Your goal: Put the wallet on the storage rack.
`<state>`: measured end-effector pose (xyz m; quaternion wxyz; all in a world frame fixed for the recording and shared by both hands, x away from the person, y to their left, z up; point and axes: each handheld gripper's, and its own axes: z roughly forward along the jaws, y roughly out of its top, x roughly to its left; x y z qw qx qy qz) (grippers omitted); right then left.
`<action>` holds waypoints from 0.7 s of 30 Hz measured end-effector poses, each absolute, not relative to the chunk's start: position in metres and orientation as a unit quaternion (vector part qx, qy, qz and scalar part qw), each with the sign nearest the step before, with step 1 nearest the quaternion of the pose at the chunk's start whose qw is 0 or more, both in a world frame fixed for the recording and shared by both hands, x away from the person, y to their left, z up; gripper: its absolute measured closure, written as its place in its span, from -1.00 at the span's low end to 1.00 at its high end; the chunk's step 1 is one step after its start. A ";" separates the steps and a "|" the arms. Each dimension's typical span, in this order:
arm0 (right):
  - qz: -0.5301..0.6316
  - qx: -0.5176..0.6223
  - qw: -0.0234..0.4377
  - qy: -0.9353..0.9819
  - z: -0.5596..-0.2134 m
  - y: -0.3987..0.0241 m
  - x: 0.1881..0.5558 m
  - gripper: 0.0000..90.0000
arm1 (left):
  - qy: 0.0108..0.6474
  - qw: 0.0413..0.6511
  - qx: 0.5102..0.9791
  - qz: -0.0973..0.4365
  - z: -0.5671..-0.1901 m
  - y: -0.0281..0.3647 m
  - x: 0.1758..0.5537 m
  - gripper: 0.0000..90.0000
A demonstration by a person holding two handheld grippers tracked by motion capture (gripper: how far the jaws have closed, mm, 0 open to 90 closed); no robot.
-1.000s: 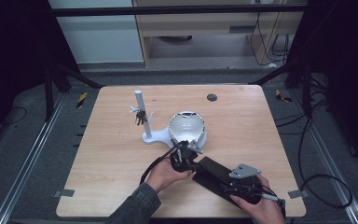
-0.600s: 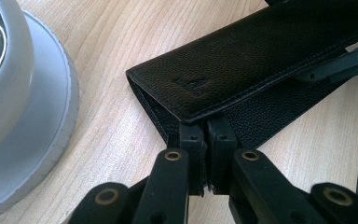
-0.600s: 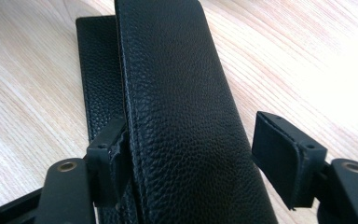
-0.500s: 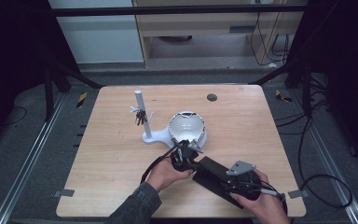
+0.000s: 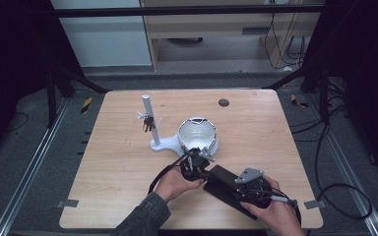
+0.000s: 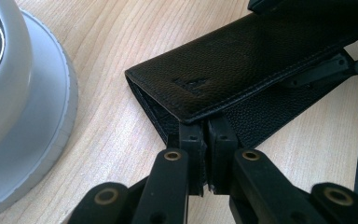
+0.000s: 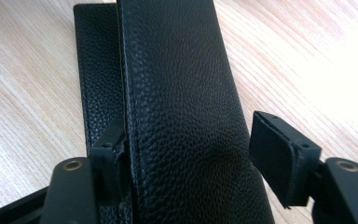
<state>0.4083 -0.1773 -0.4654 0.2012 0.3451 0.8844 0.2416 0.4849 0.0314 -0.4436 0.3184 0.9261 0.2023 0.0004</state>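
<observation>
Two hand-held grippers work a black leather wallet on a wooden table.

The left gripper (image 6: pixel 204 156) is clenched on the edge of one flap of the black wallet (image 6: pixel 256 60), near its corner. The right gripper (image 7: pixel 191 163) straddles the raised upper flap at the wallet's other end, one pad against it and the other standing clear; its jaws have just been closing. The wallet lies near the table's (image 5: pixel 256 128) front edge, just in front of a white bowl (image 5: pixel 197 134) on a white stand (image 5: pixel 153 129) hung with keys (image 5: pixel 148 123).
</observation>
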 end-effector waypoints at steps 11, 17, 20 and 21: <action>0.220 0.339 0.222 0.887 -0.468 -0.173 0.413 0.21 | 0.199 0.326 0.924 -0.003 -0.438 0.027 0.486 0.91; 0.199 0.308 0.253 0.895 -0.460 -0.171 0.414 0.73 | 0.207 0.333 0.920 0.017 -0.432 0.029 0.484 0.66; 0.199 0.296 0.261 0.897 -0.458 -0.173 0.416 0.85 | 0.213 0.327 0.920 0.030 -0.430 0.034 0.484 0.49; 0.198 0.292 0.261 0.898 -0.456 -0.174 0.417 0.86 | 0.214 0.327 0.920 0.032 -0.429 0.036 0.485 0.42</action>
